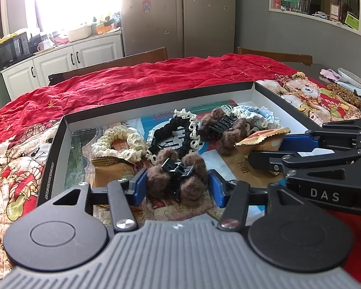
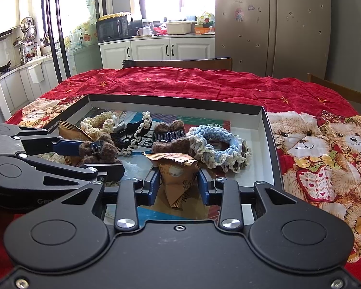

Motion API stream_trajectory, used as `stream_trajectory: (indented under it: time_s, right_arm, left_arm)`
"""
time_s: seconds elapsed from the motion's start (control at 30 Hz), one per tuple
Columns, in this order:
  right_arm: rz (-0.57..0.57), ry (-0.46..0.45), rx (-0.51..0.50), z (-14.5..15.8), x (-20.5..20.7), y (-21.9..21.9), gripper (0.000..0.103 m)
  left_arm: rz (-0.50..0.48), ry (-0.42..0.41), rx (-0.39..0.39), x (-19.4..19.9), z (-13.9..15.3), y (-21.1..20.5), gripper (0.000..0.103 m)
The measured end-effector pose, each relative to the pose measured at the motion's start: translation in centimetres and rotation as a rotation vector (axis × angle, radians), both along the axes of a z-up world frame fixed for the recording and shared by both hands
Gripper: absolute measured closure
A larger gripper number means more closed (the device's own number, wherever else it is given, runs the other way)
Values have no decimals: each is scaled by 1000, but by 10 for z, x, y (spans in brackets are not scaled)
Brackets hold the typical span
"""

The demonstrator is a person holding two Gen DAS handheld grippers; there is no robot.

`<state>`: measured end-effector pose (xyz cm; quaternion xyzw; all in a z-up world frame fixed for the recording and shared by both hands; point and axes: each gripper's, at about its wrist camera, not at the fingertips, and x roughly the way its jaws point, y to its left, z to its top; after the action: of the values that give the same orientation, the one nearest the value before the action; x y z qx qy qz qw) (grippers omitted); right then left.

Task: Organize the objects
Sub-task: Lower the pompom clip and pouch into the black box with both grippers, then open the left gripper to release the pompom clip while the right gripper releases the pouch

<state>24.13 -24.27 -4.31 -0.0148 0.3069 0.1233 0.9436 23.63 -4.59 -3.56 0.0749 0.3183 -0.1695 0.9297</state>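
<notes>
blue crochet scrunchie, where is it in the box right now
In the right wrist view the blue crochet scrunchie lies at the right end of the box, against the cream lace trim, just right of the far brown fuzzy claw clip.

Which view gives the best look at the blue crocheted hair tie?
The right wrist view: the blue crocheted hair tie lies in the box almost fully visible, loop and cream edging clear. In the left wrist view it sits farther back, partly hidden behind a brown fuzzy clip.
</notes>
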Motion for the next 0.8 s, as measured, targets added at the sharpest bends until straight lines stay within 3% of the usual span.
stream_trajectory:
  time_s: [0.8]
  right_arm:
    - [17,-55,54,18,-16,-6,61]
  left_arm:
    - [10,-48,-9,-11,14,2,27]
